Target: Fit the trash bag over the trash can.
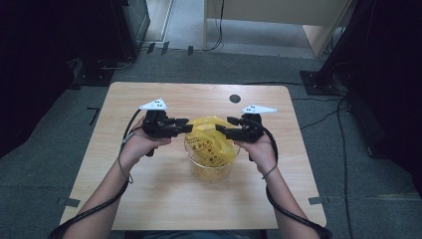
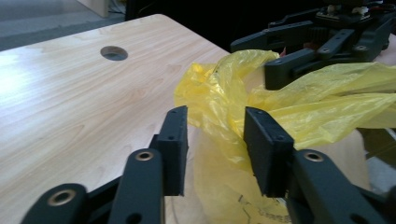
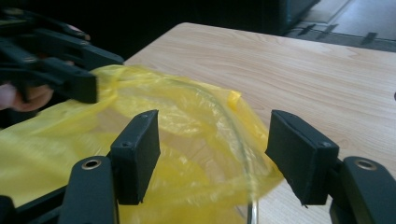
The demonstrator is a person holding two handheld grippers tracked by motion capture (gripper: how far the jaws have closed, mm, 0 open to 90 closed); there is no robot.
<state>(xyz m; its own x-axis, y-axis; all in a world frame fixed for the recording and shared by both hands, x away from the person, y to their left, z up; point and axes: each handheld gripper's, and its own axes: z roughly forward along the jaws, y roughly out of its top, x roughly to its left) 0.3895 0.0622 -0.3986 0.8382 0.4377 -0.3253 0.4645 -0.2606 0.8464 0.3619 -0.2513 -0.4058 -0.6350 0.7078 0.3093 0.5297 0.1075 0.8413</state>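
Observation:
A yellow plastic bag [image 1: 211,137] sits in a clear round container [image 1: 211,172] at the middle of the wooden table [image 1: 149,199], its top draped over the rim. My left gripper [image 1: 189,127] reaches the bag's left edge. In the left gripper view the jaws [image 2: 215,116] stand apart with a fold of the bag [image 2: 303,93] between them, not pinched. My right gripper [image 1: 219,130] meets the bag's right edge. Its jaws [image 3: 215,126] gape wide around the bag [image 3: 56,140] and the container's clear rim [image 3: 239,135], pressing on neither.
A round cable hole [image 1: 235,98] lies in the table behind the container. Dark stands and cables sit on the floor beyond the table's far edge. Bare wood stretches to the left and right of the hands and in front of the container.

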